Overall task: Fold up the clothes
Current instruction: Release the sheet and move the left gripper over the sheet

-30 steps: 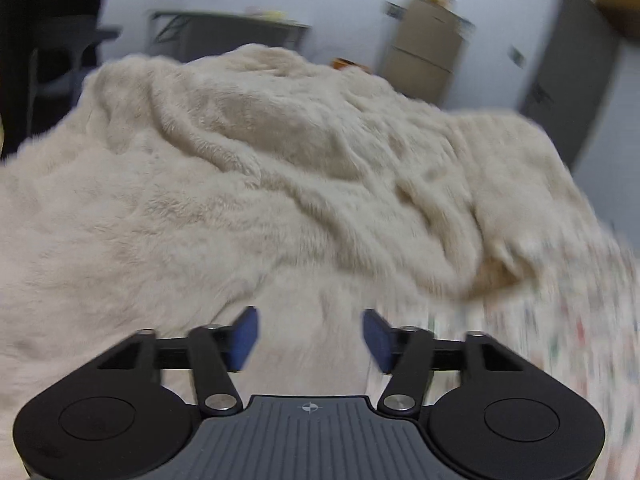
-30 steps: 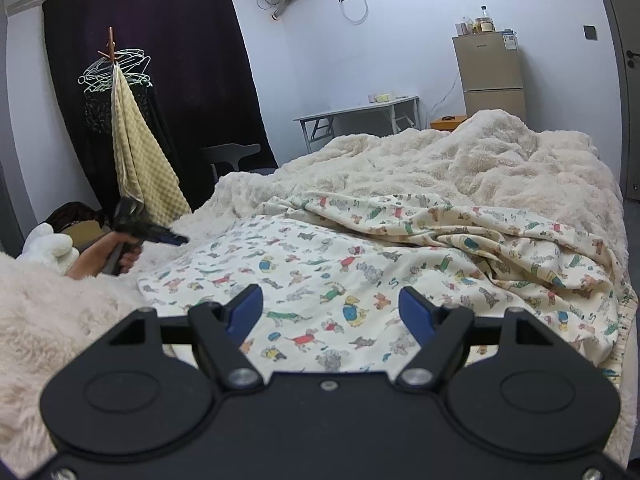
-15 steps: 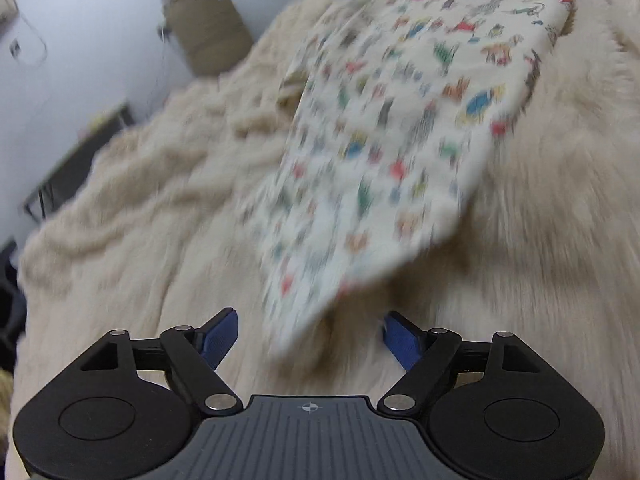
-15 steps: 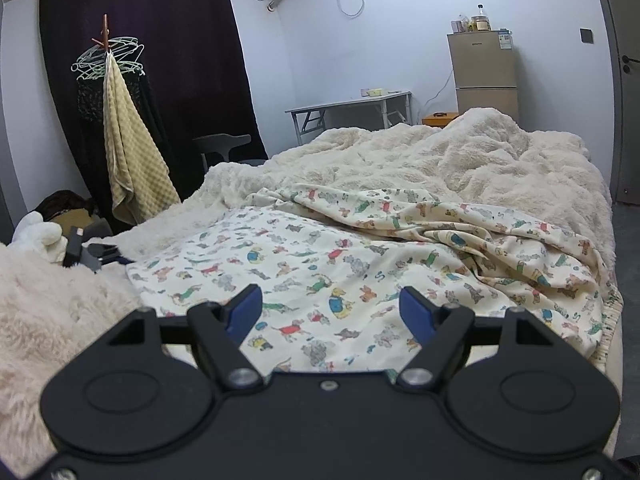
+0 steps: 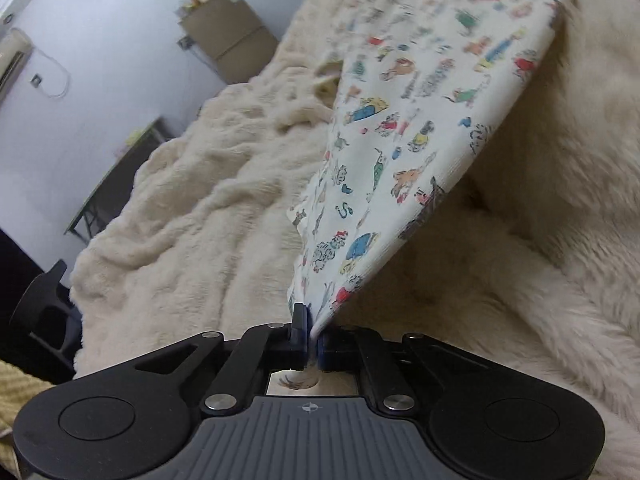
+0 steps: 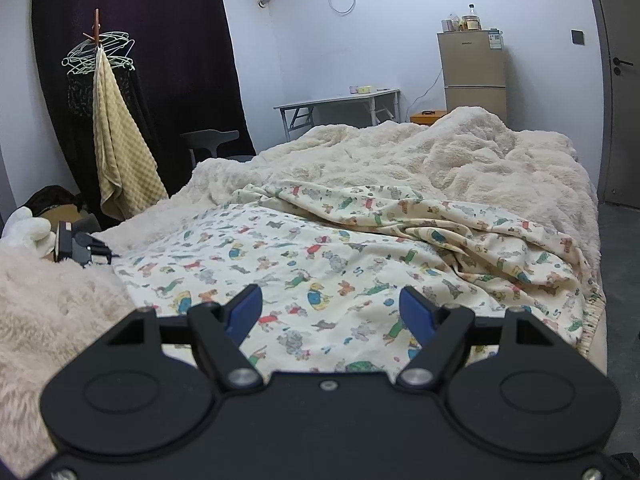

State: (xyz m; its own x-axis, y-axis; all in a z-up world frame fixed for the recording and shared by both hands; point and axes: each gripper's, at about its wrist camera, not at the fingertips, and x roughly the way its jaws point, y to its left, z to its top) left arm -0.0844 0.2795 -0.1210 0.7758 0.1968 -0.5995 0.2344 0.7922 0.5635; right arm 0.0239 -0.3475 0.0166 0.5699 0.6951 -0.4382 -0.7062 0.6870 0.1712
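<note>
Item: cream cotton garment printed with small coloured dogs, spread on a bed under a fluffy cream plush blanket.

Left claw, its jaws having just been closing, pinches one corner of the garment between blue pads, the cloth lifting taut from the blanket. Right claw hovers over the near edge, jaws wide apart, nothing held.
</note>
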